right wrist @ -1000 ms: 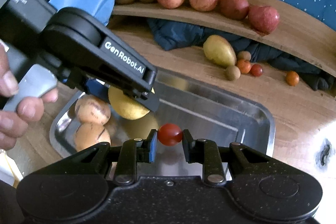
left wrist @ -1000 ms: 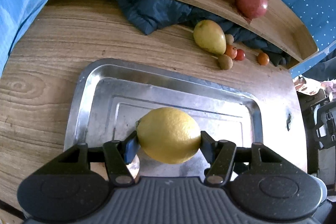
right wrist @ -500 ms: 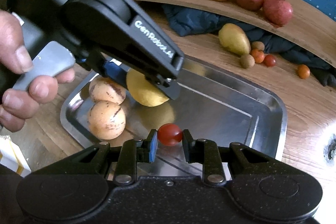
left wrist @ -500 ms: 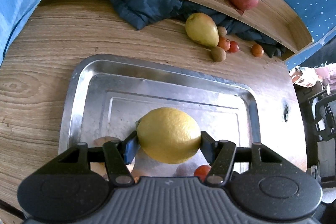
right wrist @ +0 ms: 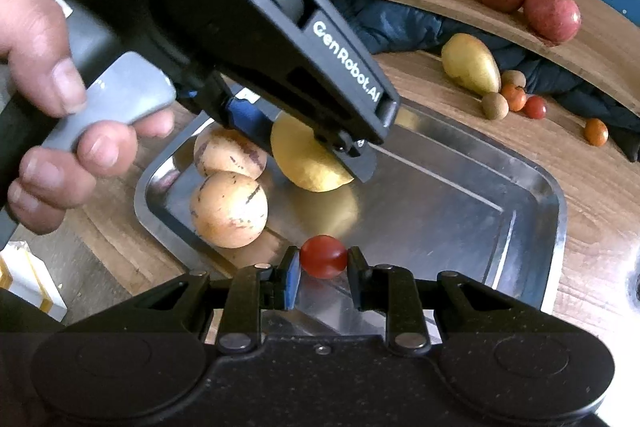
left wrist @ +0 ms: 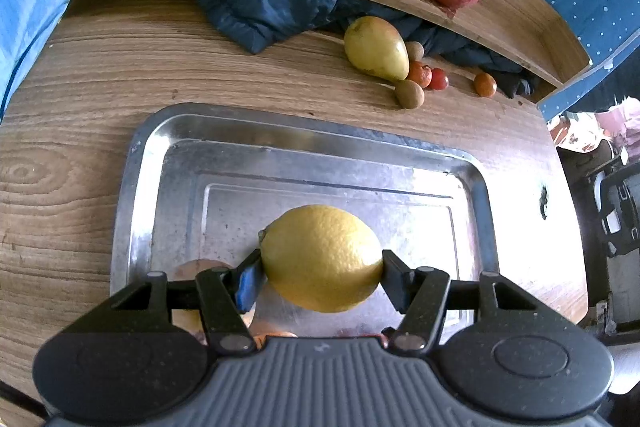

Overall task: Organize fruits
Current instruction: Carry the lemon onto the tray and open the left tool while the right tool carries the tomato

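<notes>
Placing step: left tool (left wrist: 322,269) grips lemon (left wrist: 320,257), right tool (right wrist: 323,265) grips cherry tomato (right wrist: 323,256), both over metal tray (right wrist: 556,203); next, probably lower and release beside the two round fruits (right wrist: 228,209).

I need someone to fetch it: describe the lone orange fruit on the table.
Start at the curved shelf of apples. Below it a pear lies on the table with a small cluster. The orange fruit sits alone to the right, apart from that cluster.
</notes>
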The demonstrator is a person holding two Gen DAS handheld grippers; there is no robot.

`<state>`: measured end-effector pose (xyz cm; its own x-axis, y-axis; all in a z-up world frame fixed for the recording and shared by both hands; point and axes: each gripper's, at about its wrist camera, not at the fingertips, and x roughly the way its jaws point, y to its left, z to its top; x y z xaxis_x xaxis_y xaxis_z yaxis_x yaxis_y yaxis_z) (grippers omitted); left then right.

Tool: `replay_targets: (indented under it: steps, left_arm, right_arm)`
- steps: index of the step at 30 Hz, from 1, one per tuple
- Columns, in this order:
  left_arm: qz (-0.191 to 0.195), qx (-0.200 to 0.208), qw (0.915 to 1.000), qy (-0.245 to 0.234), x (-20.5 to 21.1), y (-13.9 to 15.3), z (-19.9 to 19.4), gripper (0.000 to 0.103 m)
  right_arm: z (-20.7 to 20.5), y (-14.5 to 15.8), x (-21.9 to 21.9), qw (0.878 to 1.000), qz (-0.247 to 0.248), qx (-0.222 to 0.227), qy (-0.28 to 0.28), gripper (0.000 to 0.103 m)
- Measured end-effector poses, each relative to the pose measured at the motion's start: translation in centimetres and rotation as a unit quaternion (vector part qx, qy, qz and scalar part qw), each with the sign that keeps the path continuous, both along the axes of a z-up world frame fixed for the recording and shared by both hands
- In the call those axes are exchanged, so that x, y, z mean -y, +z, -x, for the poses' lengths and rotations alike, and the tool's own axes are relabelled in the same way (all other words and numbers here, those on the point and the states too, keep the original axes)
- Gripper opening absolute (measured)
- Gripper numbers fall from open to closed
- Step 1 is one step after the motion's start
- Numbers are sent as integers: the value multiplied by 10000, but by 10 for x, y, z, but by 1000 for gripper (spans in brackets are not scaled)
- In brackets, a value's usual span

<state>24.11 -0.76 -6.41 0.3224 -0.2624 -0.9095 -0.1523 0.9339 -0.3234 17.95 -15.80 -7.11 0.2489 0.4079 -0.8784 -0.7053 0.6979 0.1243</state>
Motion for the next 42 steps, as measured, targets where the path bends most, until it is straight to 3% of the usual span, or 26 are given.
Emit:
replay_targets:
  steps: [20, 22, 32, 42]
  left_arm:
    - [-151, -10, 9999, -72, 4, -1, -1, 65]
    - [-85, 32, 9999, -51, 3, 1, 1, 69]
    - [92, 342, 9992, 177, -6, 18, 15, 81]
    - [18, 585, 9973, 436, -18, 38, 37, 93]
  right_arm:
    - [7, -3, 6, 9999, 48, -106, -94, 30]
    - [8, -3, 6, 9999, 65, -95, -85, 32]
    - [11, 6, 5, 9999, 46, 97, -36, 55]
    - [17, 21, 11, 9994, -91, 320, -77, 77]
